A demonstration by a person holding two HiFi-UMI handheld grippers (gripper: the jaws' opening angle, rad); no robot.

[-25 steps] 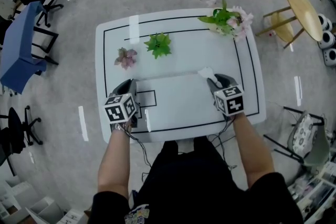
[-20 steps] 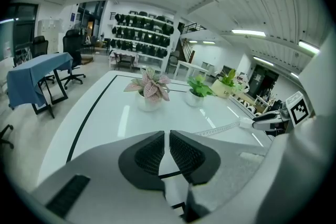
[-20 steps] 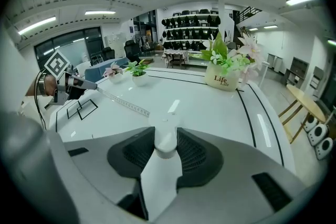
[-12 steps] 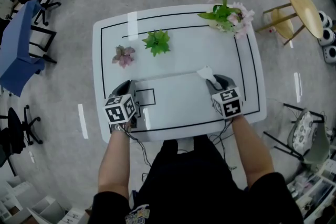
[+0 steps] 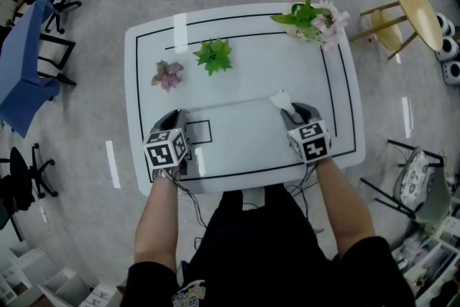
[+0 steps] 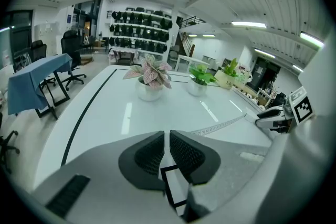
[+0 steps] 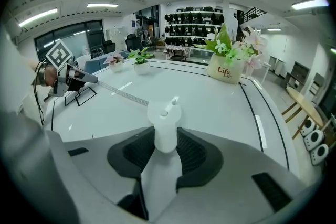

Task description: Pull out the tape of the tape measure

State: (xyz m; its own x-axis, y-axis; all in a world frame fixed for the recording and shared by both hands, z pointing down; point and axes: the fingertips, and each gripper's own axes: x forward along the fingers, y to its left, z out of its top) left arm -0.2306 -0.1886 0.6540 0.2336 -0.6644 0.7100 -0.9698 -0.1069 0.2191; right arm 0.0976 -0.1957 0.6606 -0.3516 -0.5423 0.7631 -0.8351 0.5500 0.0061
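A white tape measure (image 7: pixel 164 123) stands between the jaws of my right gripper (image 7: pixel 166 136), which is shut on its case. In the head view that case (image 5: pixel 282 100) pokes out ahead of the right gripper (image 5: pixel 289 108) over the white table (image 5: pixel 244 75). Its tape (image 7: pixel 123 93) runs out leftward across the table to my left gripper (image 7: pixel 68 78). From the left gripper view the tape (image 6: pixel 218 126) leads from the nearly closed jaws of the left gripper (image 6: pixel 168 136) toward the right gripper (image 6: pixel 273 115). The left gripper (image 5: pixel 172 116) is shut on the tape's end, which the pads hide.
A pink-leaved plant (image 5: pixel 167 74), a green plant (image 5: pixel 214 56) and a flower pot (image 5: pixel 313 16) stand on the far half of the table. A black square outline (image 5: pixel 199 131) is marked beside the left gripper. A wooden stool (image 5: pixel 413 7) and a blue table (image 5: pixel 21 61) stand on the floor.
Both grippers have sunk slightly toward the table. The tape stays stretched between them and neither grip has changed.
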